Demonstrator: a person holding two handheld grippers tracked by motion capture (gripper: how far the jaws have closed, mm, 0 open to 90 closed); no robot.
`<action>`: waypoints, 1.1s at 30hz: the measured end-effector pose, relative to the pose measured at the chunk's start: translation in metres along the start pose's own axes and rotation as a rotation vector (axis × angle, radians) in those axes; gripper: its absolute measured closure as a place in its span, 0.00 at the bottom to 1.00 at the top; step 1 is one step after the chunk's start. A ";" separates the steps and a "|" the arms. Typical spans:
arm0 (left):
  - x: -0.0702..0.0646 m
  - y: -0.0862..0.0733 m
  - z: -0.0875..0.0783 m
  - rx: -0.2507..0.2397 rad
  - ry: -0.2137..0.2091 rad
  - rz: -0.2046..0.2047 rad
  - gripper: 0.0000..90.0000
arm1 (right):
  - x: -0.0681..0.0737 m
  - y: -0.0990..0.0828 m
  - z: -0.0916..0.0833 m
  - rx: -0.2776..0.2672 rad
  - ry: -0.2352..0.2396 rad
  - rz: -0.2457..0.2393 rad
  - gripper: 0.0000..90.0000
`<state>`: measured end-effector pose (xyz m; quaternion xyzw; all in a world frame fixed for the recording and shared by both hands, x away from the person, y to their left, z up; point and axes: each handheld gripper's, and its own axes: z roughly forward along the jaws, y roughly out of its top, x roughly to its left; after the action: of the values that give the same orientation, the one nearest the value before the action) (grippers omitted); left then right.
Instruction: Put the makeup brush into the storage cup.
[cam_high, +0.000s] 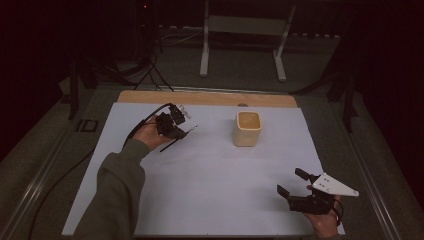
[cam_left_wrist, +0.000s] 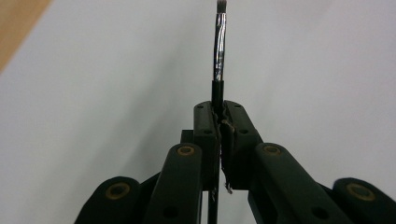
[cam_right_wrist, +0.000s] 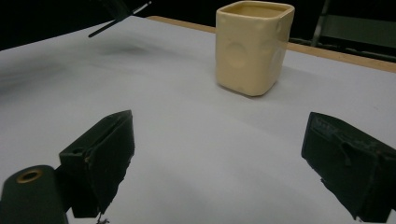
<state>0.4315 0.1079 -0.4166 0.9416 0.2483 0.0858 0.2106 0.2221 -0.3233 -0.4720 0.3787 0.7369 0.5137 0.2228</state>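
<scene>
Hand-held gripper pinches brush.

Thin black brush, perhaps level.

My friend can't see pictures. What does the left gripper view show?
The left hand-held gripper is shut on a thin black brush with a silver band, pointing straight up the picture. Behind it lies a white sheet, with bare wooden table in one corner.
</scene>
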 end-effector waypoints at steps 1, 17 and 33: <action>0.000 0.000 -0.001 -0.014 0.000 -0.002 0.96 | 0.000 0.000 0.000 0.000 -0.001 0.001 0.10; -0.022 0.007 -0.017 -0.224 0.052 -0.003 0.96 | -0.001 0.001 0.000 -0.003 -0.014 0.022 0.10; -0.044 -0.008 -0.014 -0.450 0.106 -0.081 0.96 | 0.000 0.010 0.005 -0.007 -0.017 0.064 0.13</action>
<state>0.3863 0.0970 -0.4098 0.8543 0.2712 0.1796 0.4054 0.2288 -0.3183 -0.4643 0.4056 0.7208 0.5199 0.2136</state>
